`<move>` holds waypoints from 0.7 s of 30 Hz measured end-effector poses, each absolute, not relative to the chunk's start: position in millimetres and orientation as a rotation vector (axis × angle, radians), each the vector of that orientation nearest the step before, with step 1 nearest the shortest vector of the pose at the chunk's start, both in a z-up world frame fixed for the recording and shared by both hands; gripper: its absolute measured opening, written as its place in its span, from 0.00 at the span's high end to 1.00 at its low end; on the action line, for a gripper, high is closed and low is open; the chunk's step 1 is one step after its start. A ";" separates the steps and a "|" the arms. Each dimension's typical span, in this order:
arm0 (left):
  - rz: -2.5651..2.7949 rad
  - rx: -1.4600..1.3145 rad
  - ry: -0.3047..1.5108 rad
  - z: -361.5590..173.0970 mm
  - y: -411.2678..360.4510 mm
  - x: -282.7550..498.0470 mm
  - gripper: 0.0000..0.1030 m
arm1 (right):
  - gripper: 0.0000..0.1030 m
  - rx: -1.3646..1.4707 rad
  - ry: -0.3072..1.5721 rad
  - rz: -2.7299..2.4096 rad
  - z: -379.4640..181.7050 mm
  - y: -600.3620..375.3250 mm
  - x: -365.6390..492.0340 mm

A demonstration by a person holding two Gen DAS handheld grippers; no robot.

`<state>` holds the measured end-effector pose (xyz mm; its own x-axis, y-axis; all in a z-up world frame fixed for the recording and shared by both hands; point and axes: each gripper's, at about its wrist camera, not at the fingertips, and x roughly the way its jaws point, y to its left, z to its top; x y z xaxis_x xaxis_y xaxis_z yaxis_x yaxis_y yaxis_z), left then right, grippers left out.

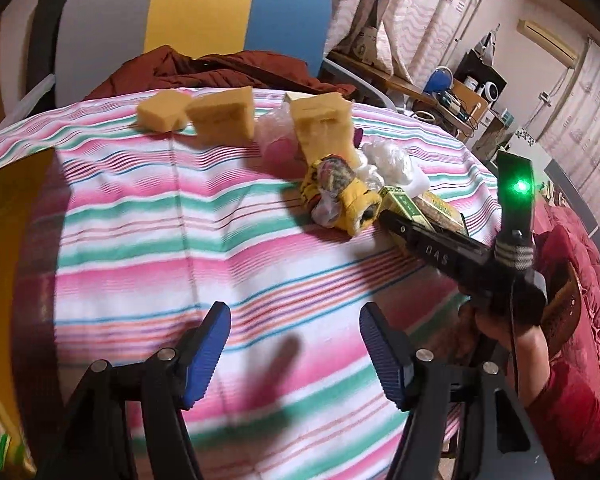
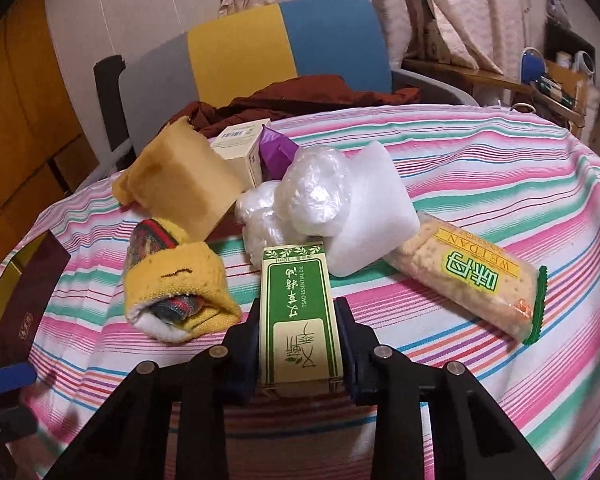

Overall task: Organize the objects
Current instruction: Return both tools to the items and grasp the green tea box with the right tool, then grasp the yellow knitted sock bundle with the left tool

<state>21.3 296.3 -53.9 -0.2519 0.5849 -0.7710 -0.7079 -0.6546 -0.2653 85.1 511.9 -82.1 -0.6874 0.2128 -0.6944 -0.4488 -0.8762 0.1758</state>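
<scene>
**Right hand has the oil box; left hand idle**

Left wrist view, left to right: our left gripper [image 1: 294, 354] sits low over the striped tablecloth [image 1: 140, 216], fingers spread wide, nothing between the blue pads [image 1: 204, 356]; far edge of the table holds a small foam block [image 1: 162, 110], then a second foam block [image 1: 224, 114] just beside it, then a taller foam piece [image 1: 320, 128] standing upright; in front of that, a yellow knitted bundle [image 1: 340, 196] lies on the cloth, crumpled clear plastic [image 1: 388, 160] just right of it; further right our right gripper [image 1: 424, 220] reaches in from the edge, green light lit on its body; a blue, yellow and grey chair [image 1: 196, 12] stands behind the table with a dark red garment [image 1: 220, 72] on it.

Right wrist view, left to right: dark maroon box [image 2: 32, 300] at the table's left edge; yellow knitted bundle [image 2: 180, 292] near the fingers; foam piece [image 2: 180, 188] behind it; a cream carton [image 2: 240, 144] and a purple item [image 2: 278, 150] further back; our right gripper [image 2: 300, 344] is clamped on the green essential oil box [image 2: 298, 312], pads pressed on both long sides, box pointing away from the camera; we cannot tell if it is lifted or resting on the cloth; plastic wads [image 2: 300, 200] and a white foam pad [image 2: 372, 216] just beyond it; a wrapped snack bar [image 2: 472, 276] lies flat to the right, apart from the box.
</scene>
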 end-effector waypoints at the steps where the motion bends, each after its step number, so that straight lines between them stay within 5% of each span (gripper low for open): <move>1: 1.979 -1.141 0.171 -54.7 302.2 19.3 0.34 | 0.68 -0.983 0.474 2.547 -82.5 511.8 85.1; 21: 1.903 -1.008 0.195 -76.5 393.8 -26.6 0.34 | 0.68 -0.927 0.528 2.565 -86.5 512.5 89.8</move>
<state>-26.6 393.8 -76.5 -0.2190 0.6654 -0.7137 -0.7962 -0.5446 -0.2635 89.8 512.5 -86.5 -0.7192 0.2054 -0.6637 -0.4507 -0.8650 0.2207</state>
